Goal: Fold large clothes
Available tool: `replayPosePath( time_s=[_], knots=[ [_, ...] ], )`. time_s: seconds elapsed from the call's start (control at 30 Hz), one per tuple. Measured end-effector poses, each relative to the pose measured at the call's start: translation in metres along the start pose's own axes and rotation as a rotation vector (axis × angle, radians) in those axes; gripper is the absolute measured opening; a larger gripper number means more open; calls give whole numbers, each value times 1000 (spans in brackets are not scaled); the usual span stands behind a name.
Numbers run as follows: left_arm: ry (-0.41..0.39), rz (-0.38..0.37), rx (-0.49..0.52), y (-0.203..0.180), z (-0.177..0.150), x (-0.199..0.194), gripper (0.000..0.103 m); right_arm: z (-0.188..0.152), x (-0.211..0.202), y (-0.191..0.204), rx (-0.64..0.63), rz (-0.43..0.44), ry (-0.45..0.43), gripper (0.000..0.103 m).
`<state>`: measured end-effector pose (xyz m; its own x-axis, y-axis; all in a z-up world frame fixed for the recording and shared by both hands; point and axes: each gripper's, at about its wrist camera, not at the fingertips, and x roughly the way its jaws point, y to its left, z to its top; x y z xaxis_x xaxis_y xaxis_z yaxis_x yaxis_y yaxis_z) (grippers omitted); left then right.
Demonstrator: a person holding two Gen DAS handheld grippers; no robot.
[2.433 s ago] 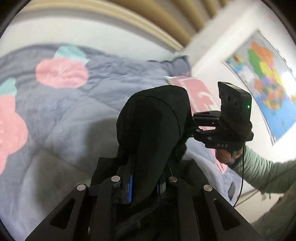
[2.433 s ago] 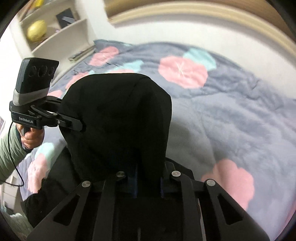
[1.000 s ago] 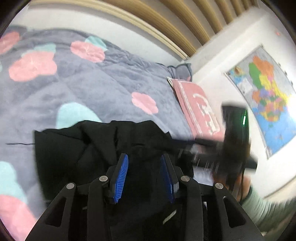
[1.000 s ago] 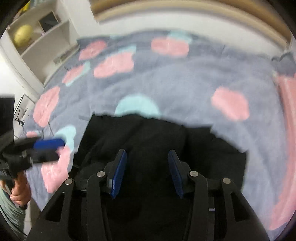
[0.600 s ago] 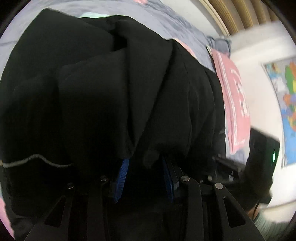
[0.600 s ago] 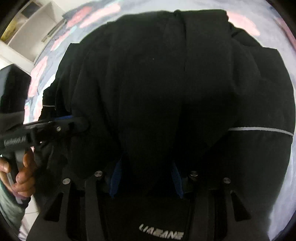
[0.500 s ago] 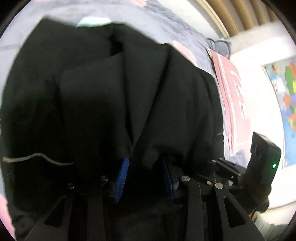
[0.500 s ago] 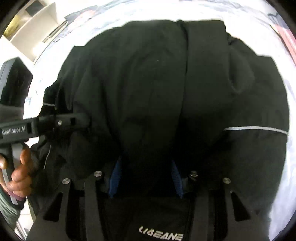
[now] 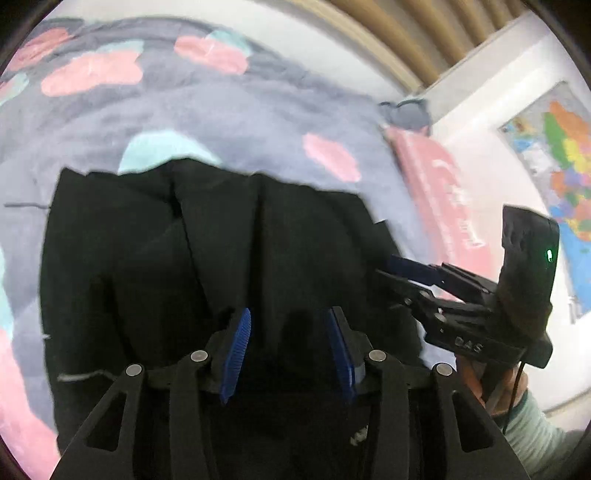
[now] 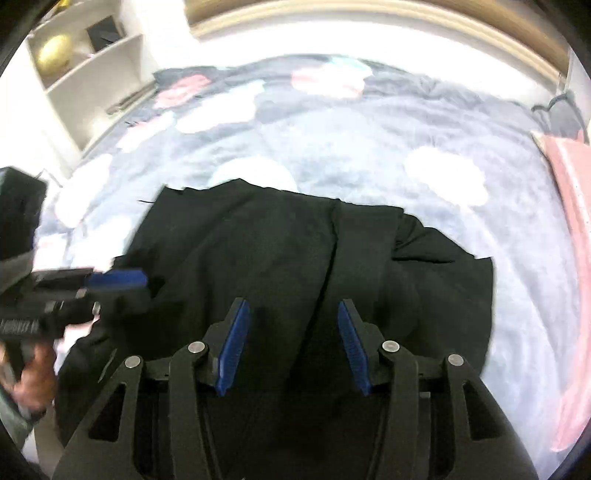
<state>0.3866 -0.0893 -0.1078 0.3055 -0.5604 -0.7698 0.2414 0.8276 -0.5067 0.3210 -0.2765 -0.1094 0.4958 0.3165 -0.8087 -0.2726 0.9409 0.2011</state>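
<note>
A large black garment [image 9: 192, 251] lies folded in a rough rectangle on the grey bedspread, also in the right wrist view [image 10: 280, 251]. My left gripper [image 9: 286, 343] is open and empty, raised above the garment's near edge. My right gripper [image 10: 291, 339] is open and empty, also above the near edge. In the left wrist view the right gripper [image 9: 402, 269] hovers at the garment's right side. In the right wrist view the left gripper [image 10: 114, 280] hovers at its left side.
The grey bedspread [image 9: 229, 122] has pink and teal blobs. A pink pillow [image 9: 439, 192] lies at the right end of the bed. A wall map [image 9: 561, 155] hangs right. White shelves [image 10: 85, 74] stand left. A wooden headboard rail [image 10: 369, 11] runs behind.
Both grippers held the garment lifted, then laid it down on the bed and opened. They have now pulled back and up, so the folded garment lies free.
</note>
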Motion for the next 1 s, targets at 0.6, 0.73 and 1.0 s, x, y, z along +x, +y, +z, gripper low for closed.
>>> replayPosePath(
  time_s=[0.6, 0.73, 1.0],
  knots=[
    [2, -121, 46, 12, -40, -58, 45, -60, -49, 20, 21, 70, -6, 53],
    [17, -137, 37, 2, -67, -50, 46, -78, -45, 43, -20, 71, 13, 53],
    [124, -4, -111, 42, -84, 26, 45, -91, 34, 25, 32, 45, 184, 53]
  ],
)
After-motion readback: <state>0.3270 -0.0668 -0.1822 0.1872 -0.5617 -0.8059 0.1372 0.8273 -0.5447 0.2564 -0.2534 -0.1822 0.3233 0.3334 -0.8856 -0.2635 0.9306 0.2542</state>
